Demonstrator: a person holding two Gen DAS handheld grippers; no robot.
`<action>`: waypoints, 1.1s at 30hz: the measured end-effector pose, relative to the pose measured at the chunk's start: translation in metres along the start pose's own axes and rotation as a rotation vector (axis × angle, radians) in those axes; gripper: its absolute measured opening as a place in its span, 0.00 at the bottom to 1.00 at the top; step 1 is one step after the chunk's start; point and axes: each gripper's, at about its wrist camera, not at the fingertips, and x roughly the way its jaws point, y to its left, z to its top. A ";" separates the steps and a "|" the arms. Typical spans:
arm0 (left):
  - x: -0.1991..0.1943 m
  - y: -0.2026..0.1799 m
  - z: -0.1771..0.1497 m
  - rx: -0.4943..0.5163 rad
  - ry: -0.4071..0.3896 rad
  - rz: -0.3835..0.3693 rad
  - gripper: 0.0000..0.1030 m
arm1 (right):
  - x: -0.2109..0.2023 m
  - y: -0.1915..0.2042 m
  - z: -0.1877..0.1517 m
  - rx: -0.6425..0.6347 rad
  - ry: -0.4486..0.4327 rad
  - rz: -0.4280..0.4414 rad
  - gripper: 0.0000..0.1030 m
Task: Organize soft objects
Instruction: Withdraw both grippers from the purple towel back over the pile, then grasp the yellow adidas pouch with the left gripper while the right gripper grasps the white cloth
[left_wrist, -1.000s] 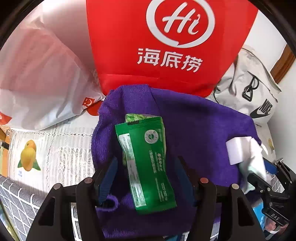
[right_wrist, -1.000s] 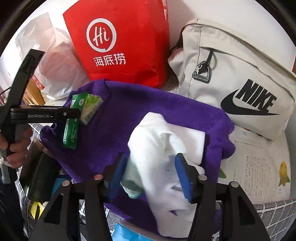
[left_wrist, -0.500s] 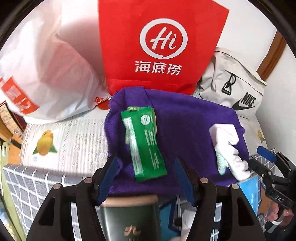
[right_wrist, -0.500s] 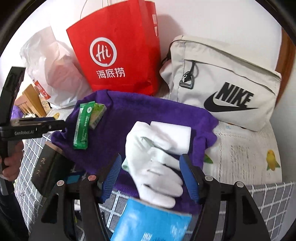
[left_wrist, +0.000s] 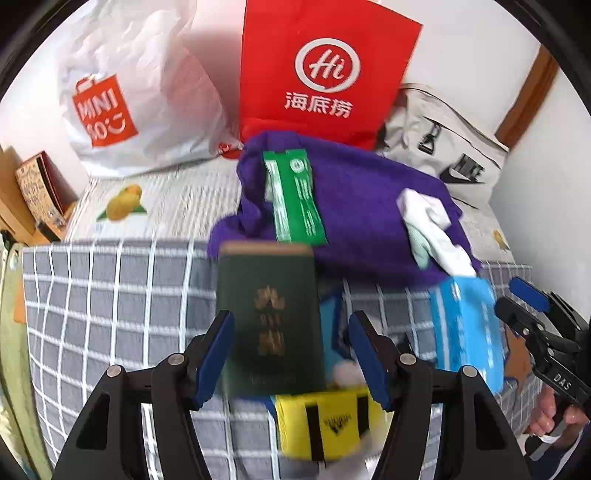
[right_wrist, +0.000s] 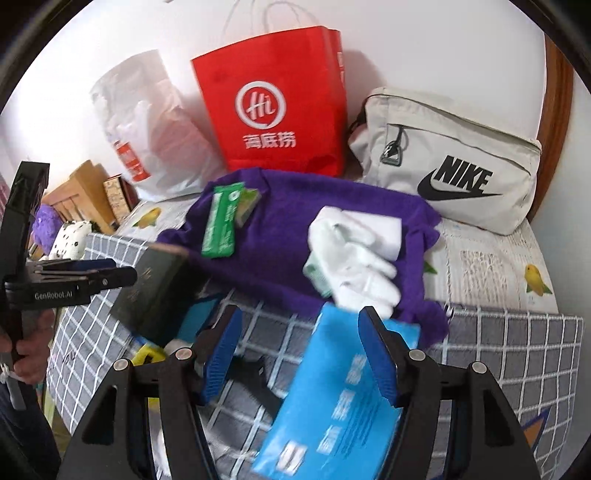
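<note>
A purple towel lies on the bed. On it lie a green packet and a white glove with a white sponge block. My left gripper is open and empty, its jaws either side of a dark green box. My right gripper is open and empty over a blue tissue pack. A yellow pack lies below the green box.
A red paper bag, a white plastic bag and a beige Nike bag stand behind the towel against the wall. A grey checked cloth covers the near bed. Wooden boxes sit at the left.
Both grippers have pulled back from the towel, empty. The green packet and the glove stay on the towel. The dark green box and blue tissue pack have come into view.
</note>
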 end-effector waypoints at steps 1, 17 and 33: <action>-0.003 0.000 -0.009 -0.002 0.003 -0.004 0.60 | -0.002 0.002 -0.003 -0.002 -0.001 0.003 0.63; -0.009 0.002 -0.098 -0.032 0.047 -0.010 0.60 | -0.021 0.030 -0.059 -0.039 0.018 0.034 0.63; 0.018 0.015 -0.111 -0.044 0.032 -0.113 0.59 | -0.001 0.049 -0.072 -0.093 0.063 0.003 0.63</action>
